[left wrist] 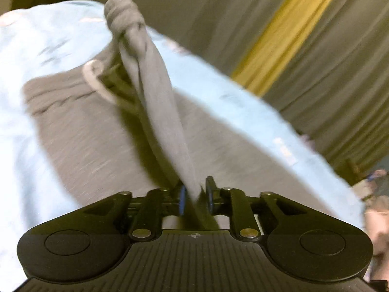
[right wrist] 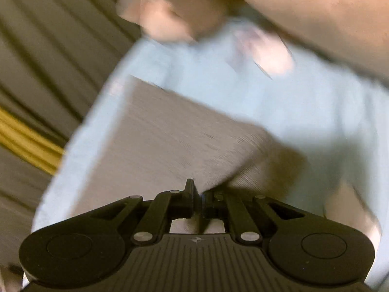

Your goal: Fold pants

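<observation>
Grey pants (left wrist: pixel 92 141) lie spread on a light blue cloth (left wrist: pixel 29 48). My left gripper (left wrist: pixel 195 194) is shut on a strip of the pants' fabric (left wrist: pixel 155 92), which stretches taut away from me to a bunched cuff (left wrist: pixel 122 12). A white drawstring (left wrist: pixel 94 77) curls beside the waistband. In the right wrist view my right gripper (right wrist: pixel 198 197) is shut on an edge of the grey pants (right wrist: pixel 170 133) over the light blue cloth (right wrist: pixel 304 102). Both views are blurred by motion.
A grey ribbed floor with a yellow stripe (left wrist: pixel 289 31) lies beyond the cloth; the stripe also shows in the right wrist view (right wrist: pixel 26 143). The person's arm (right wrist: pixel 304 7) and hand (right wrist: pixel 165 19) cross the top of the right wrist view.
</observation>
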Demonstrator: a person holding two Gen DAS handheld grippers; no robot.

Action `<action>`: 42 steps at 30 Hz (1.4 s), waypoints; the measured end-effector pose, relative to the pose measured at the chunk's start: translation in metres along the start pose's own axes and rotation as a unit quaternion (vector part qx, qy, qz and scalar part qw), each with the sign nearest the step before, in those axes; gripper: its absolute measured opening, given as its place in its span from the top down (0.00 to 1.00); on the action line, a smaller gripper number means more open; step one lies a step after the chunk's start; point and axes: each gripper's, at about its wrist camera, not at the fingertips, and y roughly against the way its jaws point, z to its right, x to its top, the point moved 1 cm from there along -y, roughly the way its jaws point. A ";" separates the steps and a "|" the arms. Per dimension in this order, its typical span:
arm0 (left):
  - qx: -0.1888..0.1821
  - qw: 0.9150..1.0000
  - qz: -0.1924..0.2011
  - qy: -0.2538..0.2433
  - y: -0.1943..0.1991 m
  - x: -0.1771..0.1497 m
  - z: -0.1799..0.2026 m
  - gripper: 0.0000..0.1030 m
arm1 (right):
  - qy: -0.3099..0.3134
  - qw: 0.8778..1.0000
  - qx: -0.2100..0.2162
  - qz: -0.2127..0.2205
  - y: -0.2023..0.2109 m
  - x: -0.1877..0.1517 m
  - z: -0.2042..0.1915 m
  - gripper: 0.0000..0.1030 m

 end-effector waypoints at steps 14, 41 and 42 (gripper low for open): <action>0.034 0.986 0.027 0.160 -0.029 0.052 -0.051 0.44 | -0.014 0.999 0.039 0.008 0.001 -0.006 -0.005 0.81; 0.088 0.993 0.034 0.069 0.023 0.016 -0.078 0.60 | 0.095 0.994 -0.003 0.053 0.029 0.001 -0.026 0.95; 0.084 0.993 0.035 0.076 0.022 0.016 -0.079 0.56 | 0.096 0.994 -0.002 0.057 0.031 -0.001 -0.026 0.95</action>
